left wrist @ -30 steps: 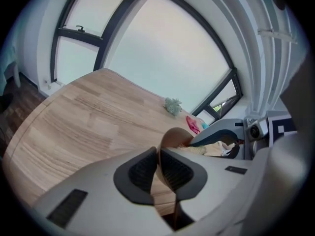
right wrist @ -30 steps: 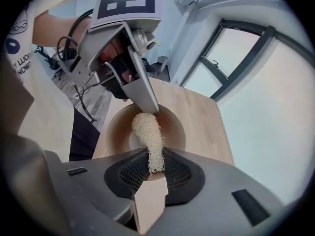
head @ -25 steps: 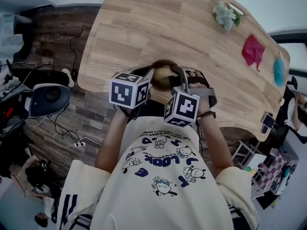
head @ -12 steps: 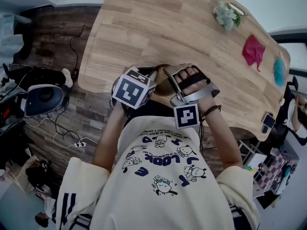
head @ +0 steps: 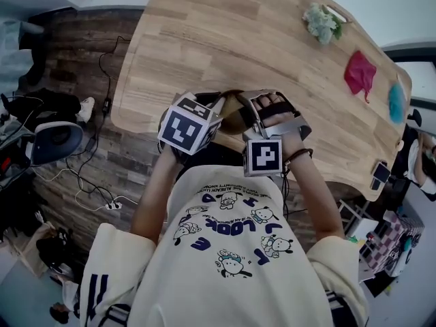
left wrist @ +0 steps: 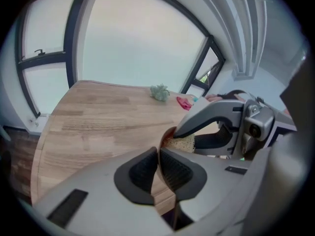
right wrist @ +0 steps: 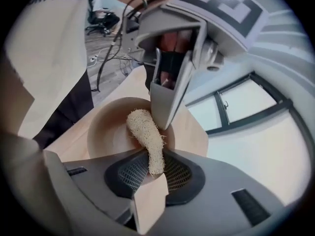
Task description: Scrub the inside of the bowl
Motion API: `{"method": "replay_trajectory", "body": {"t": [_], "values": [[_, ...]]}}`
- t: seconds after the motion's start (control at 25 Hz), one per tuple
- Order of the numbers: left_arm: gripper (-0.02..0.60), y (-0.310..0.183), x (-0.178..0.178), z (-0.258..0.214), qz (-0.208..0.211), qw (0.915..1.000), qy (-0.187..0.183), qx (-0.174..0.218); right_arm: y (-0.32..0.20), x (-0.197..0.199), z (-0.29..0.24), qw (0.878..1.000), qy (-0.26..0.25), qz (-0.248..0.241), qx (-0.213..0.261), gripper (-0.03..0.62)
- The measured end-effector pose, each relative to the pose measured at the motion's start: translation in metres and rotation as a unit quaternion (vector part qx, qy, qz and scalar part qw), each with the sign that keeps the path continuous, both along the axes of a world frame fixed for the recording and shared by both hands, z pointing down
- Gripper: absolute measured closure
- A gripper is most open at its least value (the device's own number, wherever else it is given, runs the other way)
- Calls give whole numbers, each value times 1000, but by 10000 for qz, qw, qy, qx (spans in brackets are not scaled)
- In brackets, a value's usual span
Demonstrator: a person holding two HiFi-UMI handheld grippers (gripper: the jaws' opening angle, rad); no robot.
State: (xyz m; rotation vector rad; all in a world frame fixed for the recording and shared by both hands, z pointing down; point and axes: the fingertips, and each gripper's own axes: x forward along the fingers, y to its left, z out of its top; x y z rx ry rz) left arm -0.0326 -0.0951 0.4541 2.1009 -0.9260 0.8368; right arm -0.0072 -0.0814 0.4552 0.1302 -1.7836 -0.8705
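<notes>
A brown wooden bowl (head: 230,114) sits at the near edge of the table, between my two grippers. My left gripper (head: 216,109) is shut on the bowl's thin rim (left wrist: 160,157), which runs edge-on between its dark pads (left wrist: 177,168). My right gripper (right wrist: 150,170) is shut on a pale loofah scrubber (right wrist: 145,134). The scrubber's free end lies inside the bowl (right wrist: 110,127), against its inner wall. In the left gripper view the loofah (left wrist: 183,142) shows under the right gripper's grey finger (left wrist: 211,114). In the head view the marker cubes and a hand hide most of the bowl.
The wooden table (head: 225,39) stretches away from me. At its far right lie a green tuft (head: 321,21), a red cloth (head: 359,72) and a blue thing (head: 396,101). On the floor to the left are cables and a dark rounded device (head: 58,140).
Over the last second, the right gripper has swung round over the bowl, its marker cube now facing up toward me. The left gripper's cube has turned slightly. The bowl stays put.
</notes>
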Motion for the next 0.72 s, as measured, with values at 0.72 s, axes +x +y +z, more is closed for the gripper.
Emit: {"method": "replay_trajectory", "body": {"t": [0.72], "values": [[522,-33,-14,-36,-1152,9879,598,847,0,6,0,9102,-1069,3174,-2438,522]]}}
